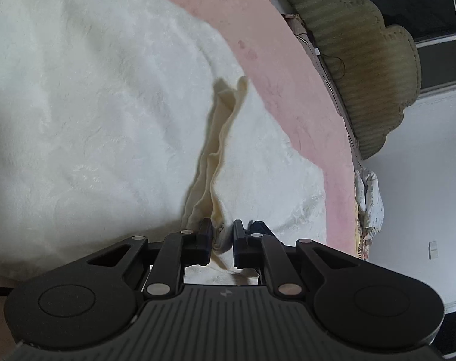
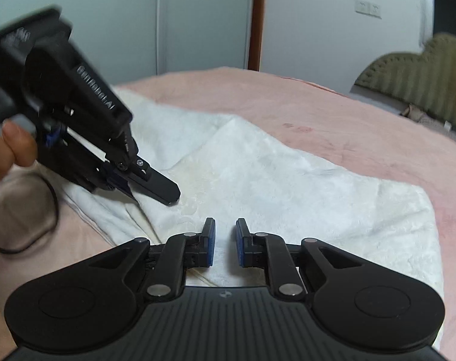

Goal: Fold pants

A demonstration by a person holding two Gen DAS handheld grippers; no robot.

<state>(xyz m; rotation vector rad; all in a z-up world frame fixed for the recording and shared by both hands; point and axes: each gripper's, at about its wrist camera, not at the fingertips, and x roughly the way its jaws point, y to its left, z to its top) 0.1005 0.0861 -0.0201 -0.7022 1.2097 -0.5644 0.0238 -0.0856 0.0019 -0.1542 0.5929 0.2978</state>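
The white fluffy pants [image 2: 258,174] lie spread on a pink bed cover [image 2: 333,120]. In the left wrist view the pants [image 1: 92,105] fill the left, and a cream-edged fold of them [image 1: 218,150] runs up from my left gripper [image 1: 222,237], which is shut on that fold. In the right wrist view the left gripper [image 2: 155,194] shows at the pants' left edge, pinching the fabric. My right gripper [image 2: 225,240] hovers just above the pants' near part, its jaws a small gap apart with nothing between them.
A green ribbed headboard [image 1: 363,60] borders the bed, also in the right wrist view [image 2: 423,72]. White walls, a window [image 1: 423,21] and a wooden post [image 2: 256,18] stand beyond. A black cable [image 2: 32,240] loops on the bed at left.
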